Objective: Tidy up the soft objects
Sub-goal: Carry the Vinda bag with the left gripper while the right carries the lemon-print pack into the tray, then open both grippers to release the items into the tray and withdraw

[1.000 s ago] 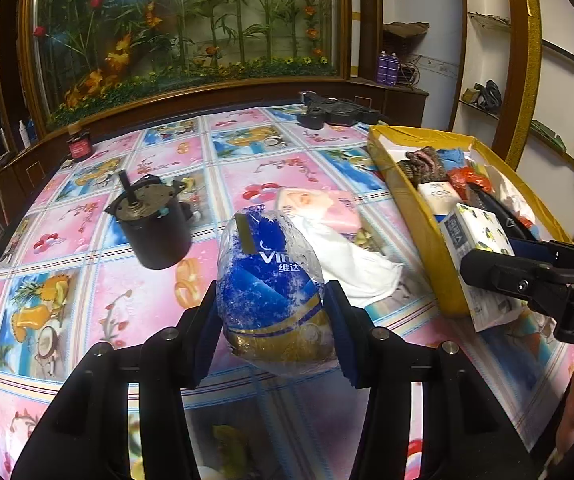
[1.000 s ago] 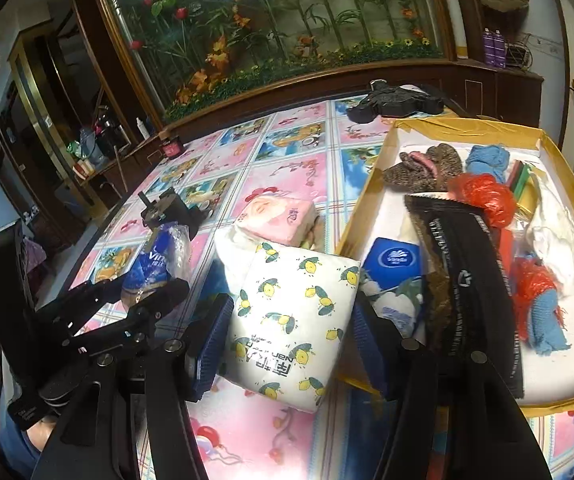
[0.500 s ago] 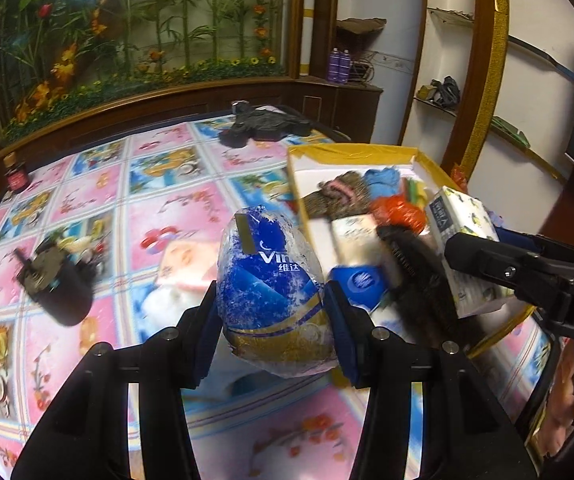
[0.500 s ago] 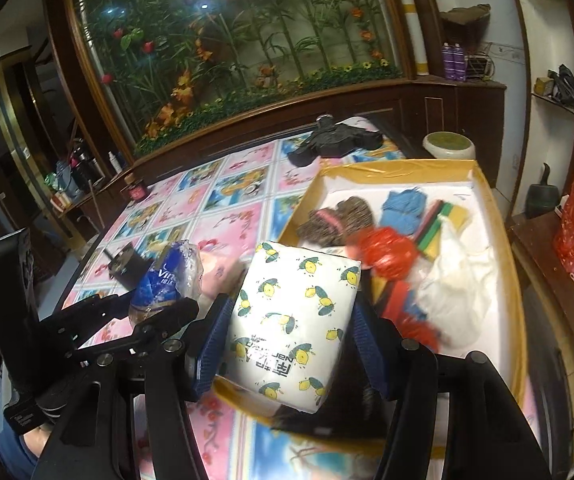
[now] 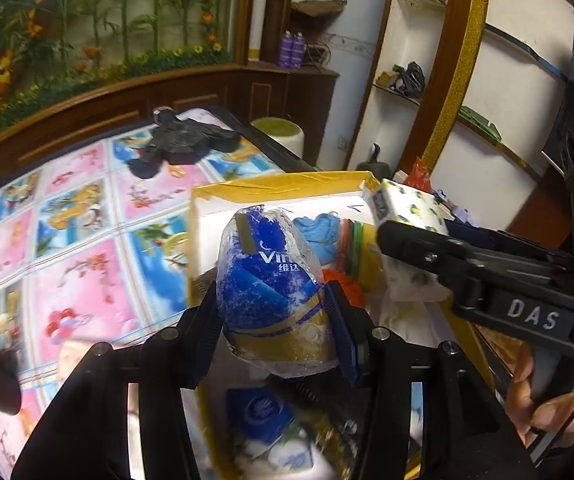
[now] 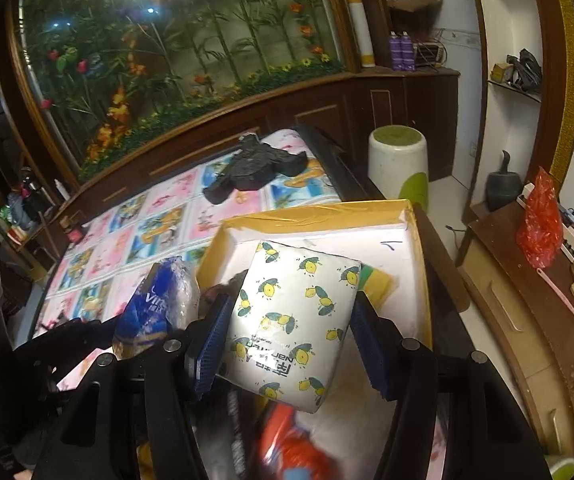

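Table (image 5: 87, 216) with a pink-and-blue picture cloth fills the left of the left wrist view. Yellow-rimmed box (image 6: 327, 212) sits centre frame, cluttered with soft items. Right gripper (image 6: 287, 336), lower centre: jaws pinch a white tissue pack with a lemon print (image 6: 295, 320), over the box. Left gripper (image 5: 273, 320), lower centre: jaws clamp a blue Vinda tissue pack (image 5: 271, 288) over the box's left edge.

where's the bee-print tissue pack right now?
Clamped in the right gripper, the bee-print tissue pack hangs over the yellow box; the left wrist view shows it at right, beside the blue tissue pack.
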`<action>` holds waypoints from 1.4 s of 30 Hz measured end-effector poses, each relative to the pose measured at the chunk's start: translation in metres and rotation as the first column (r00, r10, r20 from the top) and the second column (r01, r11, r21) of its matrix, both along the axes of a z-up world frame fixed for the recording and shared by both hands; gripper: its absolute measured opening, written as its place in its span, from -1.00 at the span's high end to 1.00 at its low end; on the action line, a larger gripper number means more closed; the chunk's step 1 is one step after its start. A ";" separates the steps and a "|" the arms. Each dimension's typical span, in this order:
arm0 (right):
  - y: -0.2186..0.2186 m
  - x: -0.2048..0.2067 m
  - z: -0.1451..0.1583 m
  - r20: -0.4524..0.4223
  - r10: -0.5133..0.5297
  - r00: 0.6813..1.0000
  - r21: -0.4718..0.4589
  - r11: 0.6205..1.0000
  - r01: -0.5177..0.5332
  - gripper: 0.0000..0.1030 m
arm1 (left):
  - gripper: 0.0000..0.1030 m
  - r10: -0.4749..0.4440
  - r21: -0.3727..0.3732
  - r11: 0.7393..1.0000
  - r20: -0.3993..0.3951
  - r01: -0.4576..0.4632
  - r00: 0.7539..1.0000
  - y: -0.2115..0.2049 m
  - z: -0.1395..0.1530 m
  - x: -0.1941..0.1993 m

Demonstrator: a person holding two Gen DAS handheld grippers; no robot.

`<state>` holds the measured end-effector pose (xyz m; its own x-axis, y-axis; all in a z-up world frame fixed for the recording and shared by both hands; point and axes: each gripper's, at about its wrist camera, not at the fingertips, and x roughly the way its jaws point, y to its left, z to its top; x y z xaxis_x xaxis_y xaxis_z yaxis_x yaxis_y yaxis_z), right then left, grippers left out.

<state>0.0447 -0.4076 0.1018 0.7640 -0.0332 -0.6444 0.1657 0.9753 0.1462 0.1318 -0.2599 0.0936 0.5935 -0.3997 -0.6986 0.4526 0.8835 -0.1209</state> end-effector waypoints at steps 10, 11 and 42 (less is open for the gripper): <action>-0.034 0.069 -0.021 -0.134 -0.044 0.990 0.003 0.999 0.045 -0.14 | 0.07 -0.027 0.029 0.999 -0.103 0.030 0.994 -0.040 -0.034 0.033; -0.035 0.071 -0.023 -0.139 -0.048 0.989 0.005 0.999 0.049 -0.14 | 0.07 -0.029 0.031 0.999 -0.099 0.032 0.995 -0.041 -0.035 0.032; 0.021 -0.038 -0.013 0.059 -0.013 0.998 0.088 0.996 0.008 -0.59 | -0.12 0.005 -0.132 0.991 -0.046 -0.011 0.999 0.045 -0.008 -0.040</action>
<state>0.0071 -0.3861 0.0887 0.8010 0.0134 -0.5985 0.1639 0.9566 0.2408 0.0918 -0.2144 0.0857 0.5658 -0.4854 -0.6665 0.4370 0.8620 -0.2569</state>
